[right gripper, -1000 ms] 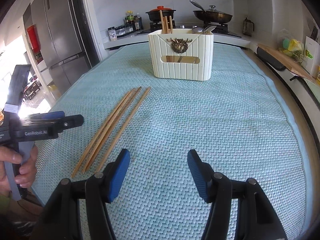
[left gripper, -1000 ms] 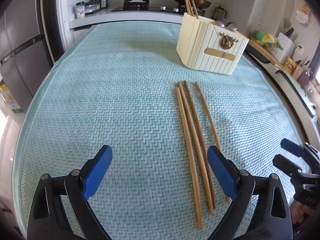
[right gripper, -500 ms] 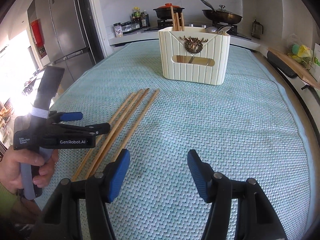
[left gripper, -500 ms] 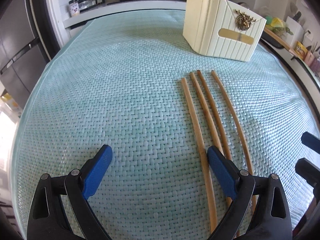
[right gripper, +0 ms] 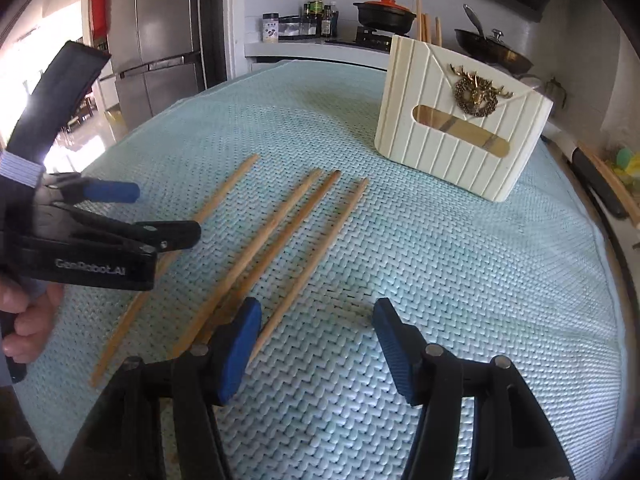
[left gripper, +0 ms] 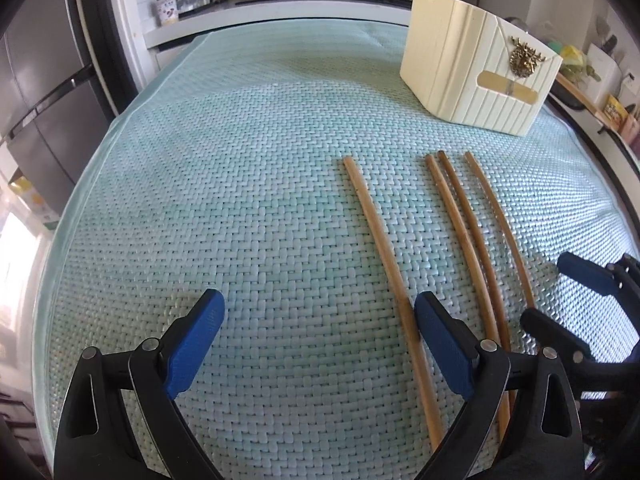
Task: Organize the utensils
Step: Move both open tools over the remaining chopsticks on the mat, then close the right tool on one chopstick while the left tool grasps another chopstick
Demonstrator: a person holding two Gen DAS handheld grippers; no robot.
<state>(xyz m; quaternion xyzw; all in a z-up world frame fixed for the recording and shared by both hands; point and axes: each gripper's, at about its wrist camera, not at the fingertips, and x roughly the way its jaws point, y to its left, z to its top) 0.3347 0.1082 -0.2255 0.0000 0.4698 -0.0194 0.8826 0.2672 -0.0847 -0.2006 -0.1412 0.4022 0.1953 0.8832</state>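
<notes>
On the green woven mat [right gripper: 460,248], four chopsticks [right gripper: 280,236] are lying lengthwise toward the holder [right gripper: 460,132] at upper right. My right gripper [right gripper: 316,344] has just been narrowing, half open and empty, nearest the rightmost stick; my left gripper [left gripper: 320,344] is gaping wide, empty.

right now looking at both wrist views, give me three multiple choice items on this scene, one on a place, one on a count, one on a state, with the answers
1. Where does the cream utensil holder stand relative to the loose chopsticks?
A. beyond their far tips
B. on top of them
C. nearer the camera than they are

2. How many chopsticks lie loose on the mat?
A. two
B. four
C. six

3. In what state are the right tongs?
A. shut on a chopstick
B. shut on nothing
C. open, with one chopstick's near end between the pads

Answers:
1. A, the holder stands on the mat past the tips, apart from them.
2. B, one lies apart from a group of three, in both views.
3. C, the blue pads stand apart, though the jaws have just been closing, and neither pad presses the stick.
</notes>
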